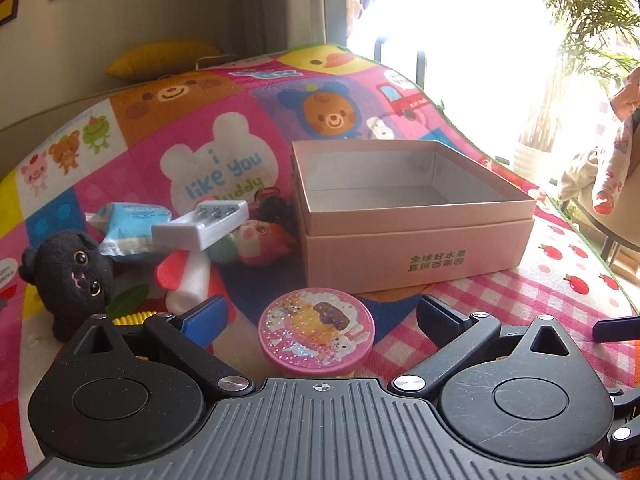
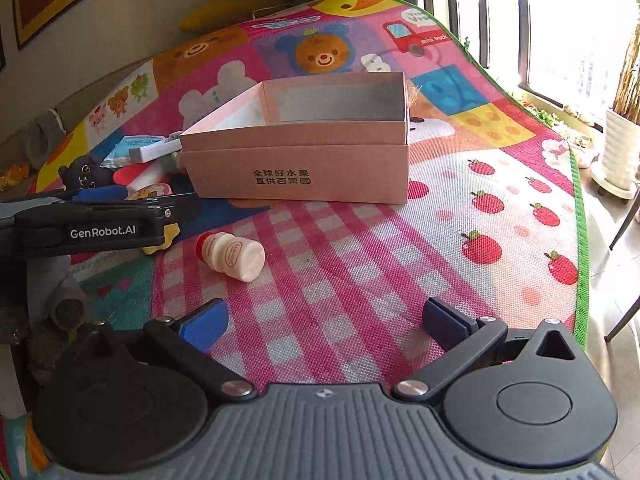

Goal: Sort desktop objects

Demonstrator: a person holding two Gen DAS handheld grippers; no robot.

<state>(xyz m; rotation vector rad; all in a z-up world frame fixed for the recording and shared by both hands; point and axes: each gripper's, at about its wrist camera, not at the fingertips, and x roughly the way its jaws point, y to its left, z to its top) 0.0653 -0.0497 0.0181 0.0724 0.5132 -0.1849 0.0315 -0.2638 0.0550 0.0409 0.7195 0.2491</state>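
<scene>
An open pink cardboard box [image 1: 420, 256] [image 2: 296, 160] stands on the colourful play mat, and nothing shows inside it. Just in front of it sits a round pink tin [image 1: 316, 332] with a cartoon lid. My left gripper [image 1: 322, 316] is open with the tin between its fingers, and gaps show on both sides. A small yogurt bottle [image 2: 232, 256] lies on its side on the pink checks. My right gripper [image 2: 324, 322] is open and empty, a short way behind the bottle and to its right. In the right wrist view, the left gripper [image 2: 160, 200] reaches in from the left.
Left of the box lies a pile: a black plush toy [image 1: 68, 276], a white battery charger [image 1: 200, 220], a blue packet [image 1: 128, 224], a white bottle with a red cap [image 1: 188, 280] and a soft fruit toy [image 1: 260, 240]. The mat's green edge [image 2: 580, 240] runs along the right.
</scene>
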